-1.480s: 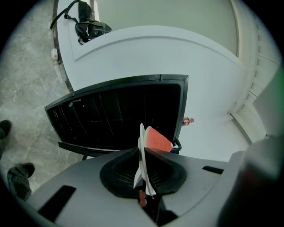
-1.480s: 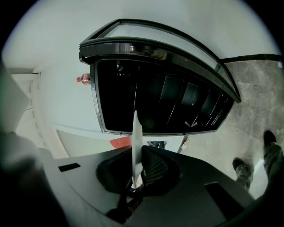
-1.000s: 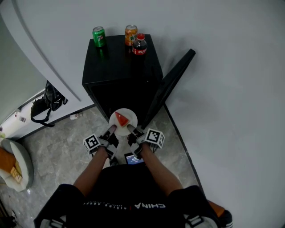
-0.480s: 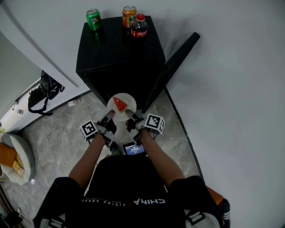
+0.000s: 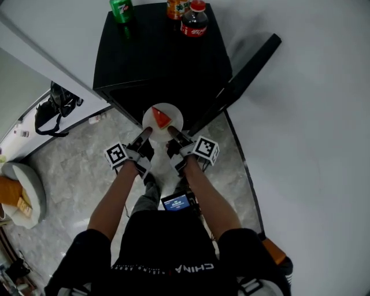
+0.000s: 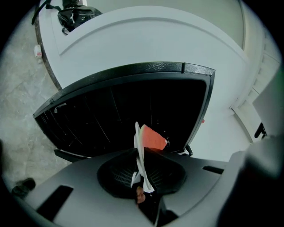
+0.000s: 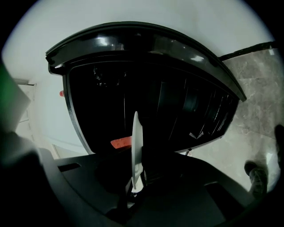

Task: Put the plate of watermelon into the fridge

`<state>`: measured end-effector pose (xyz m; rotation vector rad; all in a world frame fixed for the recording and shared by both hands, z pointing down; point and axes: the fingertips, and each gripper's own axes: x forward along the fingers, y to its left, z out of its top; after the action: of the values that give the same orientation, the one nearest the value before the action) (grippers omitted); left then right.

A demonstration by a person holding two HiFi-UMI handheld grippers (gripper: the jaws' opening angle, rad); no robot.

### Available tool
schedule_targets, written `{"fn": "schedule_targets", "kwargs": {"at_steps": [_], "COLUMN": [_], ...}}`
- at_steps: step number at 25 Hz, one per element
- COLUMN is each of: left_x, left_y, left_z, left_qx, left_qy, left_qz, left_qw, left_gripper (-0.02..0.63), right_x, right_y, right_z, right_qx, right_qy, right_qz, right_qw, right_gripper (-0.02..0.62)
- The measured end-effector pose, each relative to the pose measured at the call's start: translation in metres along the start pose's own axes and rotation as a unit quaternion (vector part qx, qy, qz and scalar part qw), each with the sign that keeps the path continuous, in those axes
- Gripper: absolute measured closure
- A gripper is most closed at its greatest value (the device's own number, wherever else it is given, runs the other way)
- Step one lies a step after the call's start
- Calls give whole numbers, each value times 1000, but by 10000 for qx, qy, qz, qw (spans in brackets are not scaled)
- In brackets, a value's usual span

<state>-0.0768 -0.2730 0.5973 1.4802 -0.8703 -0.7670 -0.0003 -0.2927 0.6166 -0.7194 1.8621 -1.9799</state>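
A white plate (image 5: 171, 111) with a red watermelon wedge (image 5: 160, 118) hangs in front of the open black mini fridge (image 5: 162, 63). My left gripper (image 5: 144, 135) is shut on the plate's near left rim and my right gripper (image 5: 171, 133) on its near right rim. In the left gripper view the plate (image 6: 138, 148) stands edge-on between the jaws with the watermelon wedge (image 6: 153, 139) on its right side, before the fridge's dark inside (image 6: 133, 111). In the right gripper view the plate (image 7: 135, 146) is also edge-on, the watermelon wedge (image 7: 120, 142) to its left.
The fridge door (image 5: 240, 78) stands open to the right. A green can (image 5: 121, 10), an orange can (image 5: 178, 7) and a cola bottle (image 5: 195, 23) stand on the fridge top. A black bag (image 5: 54, 107) lies on the floor at left, a wall runs along the right.
Both grippers have carried the plate forward, closer to the fridge opening. The fridge and its door loom nearer in the head view.
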Motion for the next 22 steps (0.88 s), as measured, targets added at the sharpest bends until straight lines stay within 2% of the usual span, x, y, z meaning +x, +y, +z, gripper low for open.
{"fn": "schedule_targets", "kwargs": {"at_steps": [6, 11, 17, 22], "left_x": [26, 44, 62, 80], "left_y": [31, 72, 114, 138], "left_z": [7, 28, 49, 55], "left_qx": [-242, -454, -491, -529], "left_qy": [-128, -480, -750, -957], "left_qz": [134, 296, 616, 715], "left_qw": [9995, 9974, 9941, 9914], "left_gripper": [566, 568, 574, 580], "right_x": [22, 52, 82, 95], "right_y": [-24, -50, -78, -101], "right_z": [27, 45, 61, 79], "right_qx": [-105, -207, -393, -537], "right_qy": [-141, -173, -76, -96], "right_qz": [-126, -205, -478, -560], "right_qw": [9998, 9994, 9981, 9969], "right_gripper": [565, 565, 565, 565]}}
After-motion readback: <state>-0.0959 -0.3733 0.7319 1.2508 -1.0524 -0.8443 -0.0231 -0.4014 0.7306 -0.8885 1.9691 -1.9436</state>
